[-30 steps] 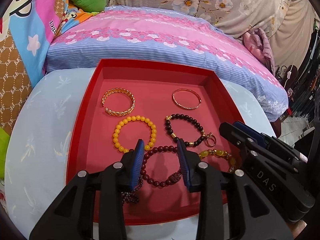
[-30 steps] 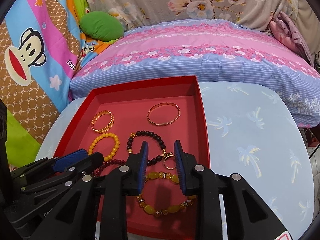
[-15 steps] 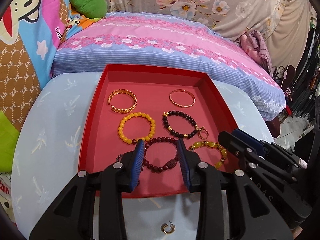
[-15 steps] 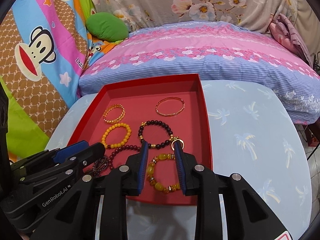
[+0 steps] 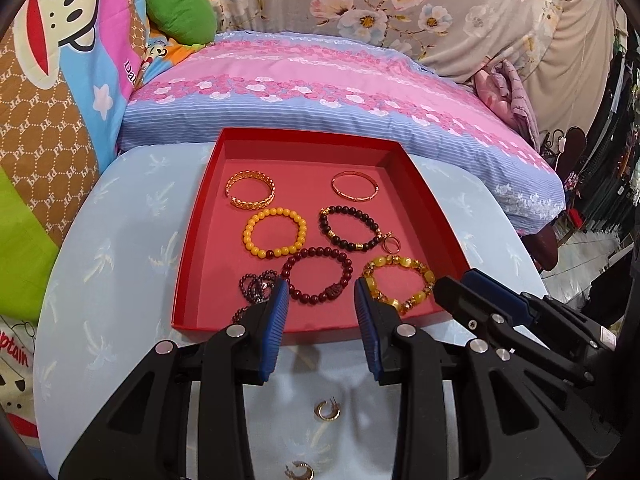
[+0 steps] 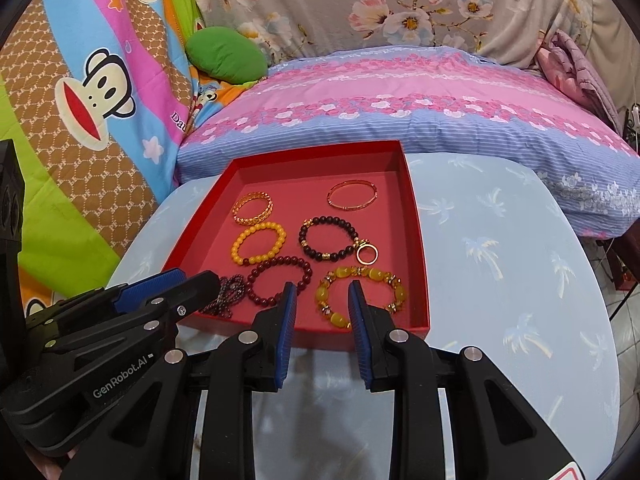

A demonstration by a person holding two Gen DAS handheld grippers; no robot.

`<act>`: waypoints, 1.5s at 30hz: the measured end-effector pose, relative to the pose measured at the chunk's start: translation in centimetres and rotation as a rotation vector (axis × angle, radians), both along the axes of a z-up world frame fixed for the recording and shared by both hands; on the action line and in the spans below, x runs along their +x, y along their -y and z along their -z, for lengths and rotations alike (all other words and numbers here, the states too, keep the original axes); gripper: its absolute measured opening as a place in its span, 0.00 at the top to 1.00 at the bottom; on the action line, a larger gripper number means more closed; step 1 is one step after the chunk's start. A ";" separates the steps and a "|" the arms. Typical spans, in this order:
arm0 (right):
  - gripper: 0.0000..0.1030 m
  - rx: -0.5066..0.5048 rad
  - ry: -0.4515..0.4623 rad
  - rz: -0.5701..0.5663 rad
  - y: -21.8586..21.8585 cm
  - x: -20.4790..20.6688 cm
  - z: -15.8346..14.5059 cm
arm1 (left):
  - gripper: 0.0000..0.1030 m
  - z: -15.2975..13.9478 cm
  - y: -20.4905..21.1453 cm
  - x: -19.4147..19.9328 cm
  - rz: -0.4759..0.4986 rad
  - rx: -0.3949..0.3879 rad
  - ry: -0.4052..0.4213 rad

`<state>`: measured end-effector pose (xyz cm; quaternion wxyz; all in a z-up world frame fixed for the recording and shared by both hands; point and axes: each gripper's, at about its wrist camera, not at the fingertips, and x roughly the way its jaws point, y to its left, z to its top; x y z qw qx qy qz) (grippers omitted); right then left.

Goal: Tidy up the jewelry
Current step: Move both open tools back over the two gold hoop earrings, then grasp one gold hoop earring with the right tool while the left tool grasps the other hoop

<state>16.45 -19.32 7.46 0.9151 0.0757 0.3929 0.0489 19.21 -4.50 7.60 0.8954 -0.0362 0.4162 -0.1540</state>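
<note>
L gripper [image 5: 322, 300] jaws part-open, empty | R gripper [image 6: 322, 300] same | I'm above red tray [image 5: 432, 216], bracelets paired in rows | gold hoop earrings [image 5: 327, 410] loose on table, prob next

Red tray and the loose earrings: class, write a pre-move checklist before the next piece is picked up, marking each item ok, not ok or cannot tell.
1. Left gripper empty, jaws apart: ok.
2. Right gripper empty, jaws apart: ok.
3. All jewelry inside the red tray: not ok; two gold earrings lie on the table.
4. Earrings clear of other objects: ok.
5. Bracelets apart: not ok; dark red bracelet touches the yellow bead bracelet.
6. Free space in the tray: ok.
</note>
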 end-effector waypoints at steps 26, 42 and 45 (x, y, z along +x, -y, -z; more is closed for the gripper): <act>0.74 -0.016 -0.065 -0.060 -2.9 -6.9 2.1 | 0.65 2.2 -4.0 -7.7 -0.035 0.036 -0.056; 0.74 -0.036 -0.132 -0.116 -5.8 -6.7 5.5 | 0.64 5.9 -7.3 -10.2 -0.110 0.084 -0.135; 0.74 -0.039 -0.139 -0.127 -6.4 -6.1 5.9 | 0.64 6.2 -7.7 -10.1 -0.116 0.083 -0.143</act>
